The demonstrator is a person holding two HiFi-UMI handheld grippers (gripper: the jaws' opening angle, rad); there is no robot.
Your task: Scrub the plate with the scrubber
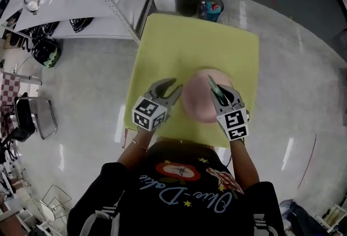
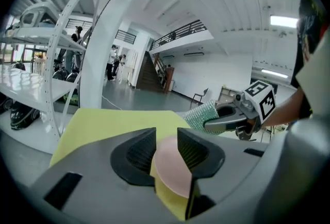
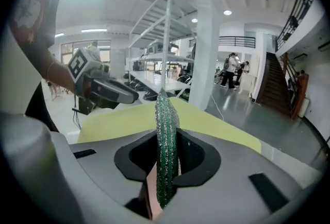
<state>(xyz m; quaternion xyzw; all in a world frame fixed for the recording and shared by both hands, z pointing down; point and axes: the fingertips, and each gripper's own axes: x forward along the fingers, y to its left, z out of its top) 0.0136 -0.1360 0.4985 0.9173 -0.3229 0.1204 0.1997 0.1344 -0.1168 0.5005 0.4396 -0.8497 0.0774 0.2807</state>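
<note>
The right gripper [image 3: 167, 161] is clamped on the scrubber [image 3: 166, 130], a thin green mesh pad standing on edge between its jaws, over the right side of the plate [image 1: 196, 102]. The left gripper [image 1: 174, 90] has its jaws apart at the plate's left rim, which shows in the gap unpinched. The pink plate lies flat near the front edge of the yellow surface [image 1: 184, 39]. It looks stiff, light and smooth, so it will likely slide under scrubbing; pinching that left rim should steady it. The scrubber looks soft and should flex.
</note>
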